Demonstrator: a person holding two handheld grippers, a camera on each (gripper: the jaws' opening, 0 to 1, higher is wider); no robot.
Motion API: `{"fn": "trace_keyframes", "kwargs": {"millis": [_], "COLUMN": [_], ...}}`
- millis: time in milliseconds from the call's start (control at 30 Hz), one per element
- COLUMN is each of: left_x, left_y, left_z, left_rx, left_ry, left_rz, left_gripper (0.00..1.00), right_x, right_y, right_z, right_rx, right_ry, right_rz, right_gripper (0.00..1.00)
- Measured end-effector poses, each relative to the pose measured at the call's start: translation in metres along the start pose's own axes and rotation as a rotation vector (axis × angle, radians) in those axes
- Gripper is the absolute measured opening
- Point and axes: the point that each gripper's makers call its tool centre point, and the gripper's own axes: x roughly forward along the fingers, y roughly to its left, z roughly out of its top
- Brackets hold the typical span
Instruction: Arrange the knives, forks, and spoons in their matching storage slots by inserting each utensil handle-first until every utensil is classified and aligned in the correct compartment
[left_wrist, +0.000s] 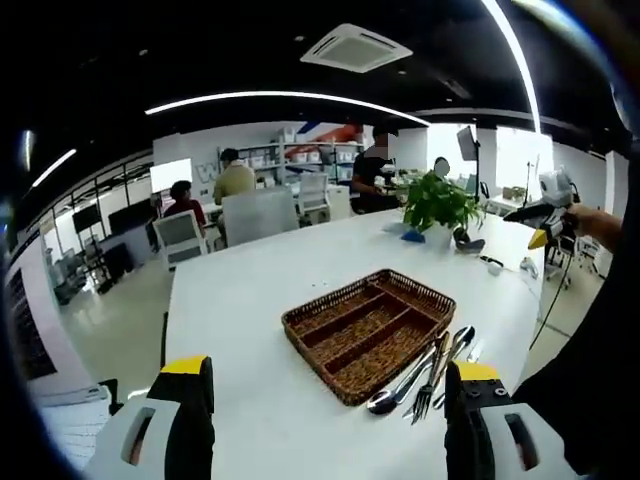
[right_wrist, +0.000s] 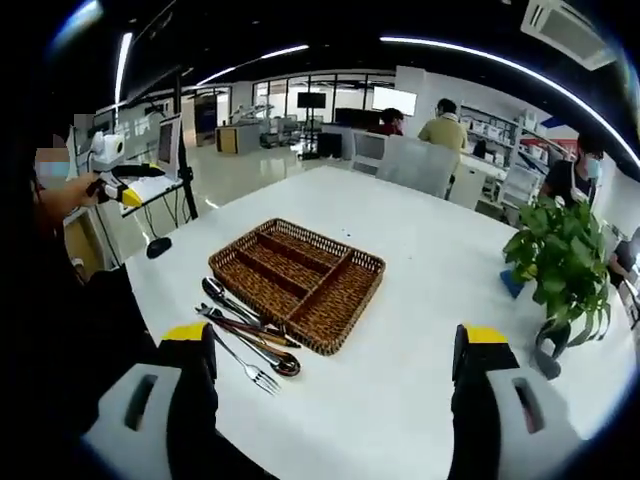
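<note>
The tray (left_wrist: 368, 333) sits mid-worktop (left_wrist: 250, 300), its slots bare. The utensils (right_wrist: 245, 338) lie heaped just beside one edge — nothing sorted yet. Both grippers hover above, left (left_wrist: 325, 400) and right (right_wrist: 335, 375), jaws spread and holding nothing, likely ready to reach.

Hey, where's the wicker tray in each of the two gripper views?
Left gripper view: wicker tray sits centre, slightly right, cutlery at its lower right.
Right gripper view: tray sits centre-left, cutlery at its lower left.
Shared landmark: the potted plant.
</note>
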Motion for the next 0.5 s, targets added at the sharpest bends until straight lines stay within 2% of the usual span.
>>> {"fn": "trace_keyframes", "kwargs": {"millis": [133,200,300,500], "left_x": [0.0003,0.0014,0.0025,0.0037], "left_y": [0.0008,-0.0041,-0.0046,-0.0057], "left_z": [-0.0001,0.0016,0.001,-0.0002], "left_rx": [0.015,-0.004,0.018,0.008], "left_ry": [-0.001,-0.015,-0.009,-0.01], "left_rz": [0.008,-0.018,-0.016,-0.021], "left_gripper": [1.0,1.0,1.0,1.0], "right_x": [0.0013,0.0014,0.0024,0.0063], "right_y": [0.0003,-0.0001,0.0002,0.0021], "right_z": [0.0013,0.0022,0.0024,0.0021], "right_rx": [-0.013,-0.013,-0.019,-0.024], "right_ry": [-0.006,-0.011,-0.013,-0.011], "right_rz": [0.006,0.008,0.013,0.027], "right_gripper": [0.99,0.99,0.99,0.97]}}
